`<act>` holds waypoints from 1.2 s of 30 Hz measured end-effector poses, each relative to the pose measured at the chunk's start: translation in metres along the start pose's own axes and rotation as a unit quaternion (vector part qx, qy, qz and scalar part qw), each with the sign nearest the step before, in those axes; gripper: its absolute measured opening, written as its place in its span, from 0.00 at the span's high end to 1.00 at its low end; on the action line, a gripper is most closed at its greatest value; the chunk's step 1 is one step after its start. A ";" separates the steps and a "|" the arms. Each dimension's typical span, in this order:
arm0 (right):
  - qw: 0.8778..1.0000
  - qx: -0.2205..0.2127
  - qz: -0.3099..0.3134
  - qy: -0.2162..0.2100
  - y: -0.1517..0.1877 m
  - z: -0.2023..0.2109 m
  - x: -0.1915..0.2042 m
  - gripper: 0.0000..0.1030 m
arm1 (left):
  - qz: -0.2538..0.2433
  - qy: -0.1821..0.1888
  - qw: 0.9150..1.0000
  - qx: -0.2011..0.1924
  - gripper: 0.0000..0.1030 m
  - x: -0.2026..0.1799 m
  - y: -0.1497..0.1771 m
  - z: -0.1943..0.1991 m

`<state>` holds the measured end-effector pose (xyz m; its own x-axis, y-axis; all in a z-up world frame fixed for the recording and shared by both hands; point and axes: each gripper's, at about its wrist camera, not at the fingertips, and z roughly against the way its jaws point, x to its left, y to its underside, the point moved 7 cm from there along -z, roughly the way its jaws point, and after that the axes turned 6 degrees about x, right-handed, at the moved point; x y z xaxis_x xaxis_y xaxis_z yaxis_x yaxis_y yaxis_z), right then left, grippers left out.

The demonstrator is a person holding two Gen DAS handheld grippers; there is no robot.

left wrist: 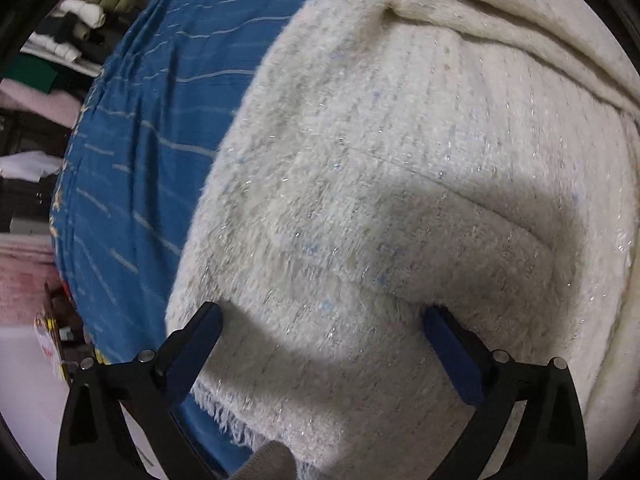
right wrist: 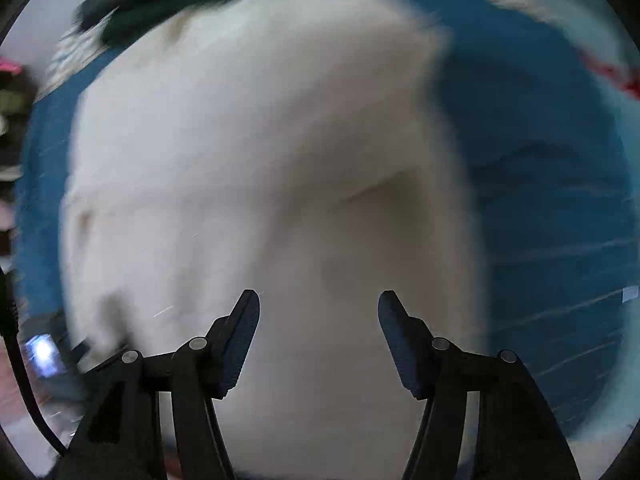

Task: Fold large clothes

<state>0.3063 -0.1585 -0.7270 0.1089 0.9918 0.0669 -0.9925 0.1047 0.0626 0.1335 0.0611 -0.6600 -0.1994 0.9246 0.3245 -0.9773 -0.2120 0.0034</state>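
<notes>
The left tongs [left wrist: 322, 316] stand spread wide, both blue pads [left wrist: 198, 350] low over a cream fuzzy garment [left wrist: 400, 184] and pinching nothing. The knit is shaggy, shot through with silvery thread and small pale blue flecks. It lies on a blue striped cloth [left wrist: 160, 120] that covers the surface under it; whether that surface is a bed or a tabletop cannot be told. A frayed fringe edge [left wrist: 228, 420] of the garment runs near the left pad, over the blue cloth. A seam curves across the middle of the knit, and thicker rolled folds [left wrist: 520, 28] of the same cream fabric lie along the upper right. The tongs' shadow falls on the pile between and ahead of the pads. Beyond the cloth's left edge, stacks of folded clothes [left wrist: 80, 20] in white, olive, green and pink sit well apart from the garment.

The right wrist view is heavily blurred by motion. The right tongs [right wrist: 319, 300] are also spread, with nothing between their fingers [right wrist: 240, 340], hanging over the same cream garment [right wrist: 260, 160], which fills the centre of the view with the blue cloth [right wrist: 540, 200] showing around it. A dark green item [right wrist: 160, 4] lies at the garment's far edge, too smeared to name
</notes>
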 end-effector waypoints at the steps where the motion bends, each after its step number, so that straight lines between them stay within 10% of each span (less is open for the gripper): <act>1: 1.000 -0.006 -0.008 0.024 -0.014 0.000 -0.023 0.38 | 0.005 -0.002 1.000 -0.001 0.00 0.002 0.000 0.004; 5: 0.999 0.011 0.006 0.038 -0.051 -0.025 -0.055 0.40 | 0.041 0.038 0.998 -0.020 0.00 -0.014 -0.007 0.041; 11: 0.998 0.033 0.044 -0.012 -0.068 -0.057 -0.059 0.79 | -0.005 0.045 0.995 -0.087 0.00 -0.126 -0.040 0.086; 22: 0.990 0.066 -0.018 -0.123 -0.064 -0.035 -0.128 0.67 | 0.043 -0.036 0.998 -0.040 0.00 -0.157 -0.051 0.061; 29: 0.930 0.027 -0.036 -0.365 -0.091 0.031 -0.116 0.53 | 0.111 -0.058 0.991 -0.039 0.00 -0.128 -0.038 0.076; 32: 0.928 0.065 -0.029 -0.365 -0.107 -0.002 -0.094 0.53 | 0.126 -0.063 0.990 -0.024 0.00 -0.131 -0.032 0.067; 34: 0.930 0.088 -0.016 -0.358 -0.115 -0.020 -0.083 0.84 | 0.129 -0.067 0.989 -0.018 0.00 -0.133 -0.028 0.062; 36: 0.945 0.064 0.020 -0.321 -0.124 -0.012 -0.069 0.95 | 0.131 -0.073 0.988 -0.023 0.00 -0.132 -0.025 0.063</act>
<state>0.4214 -0.2395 -0.7511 0.1225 0.7421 0.6590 -0.9864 0.0175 0.1636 0.1893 -0.0757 -0.6439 -0.4366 0.7834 0.4423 -0.8965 -0.4202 -0.1406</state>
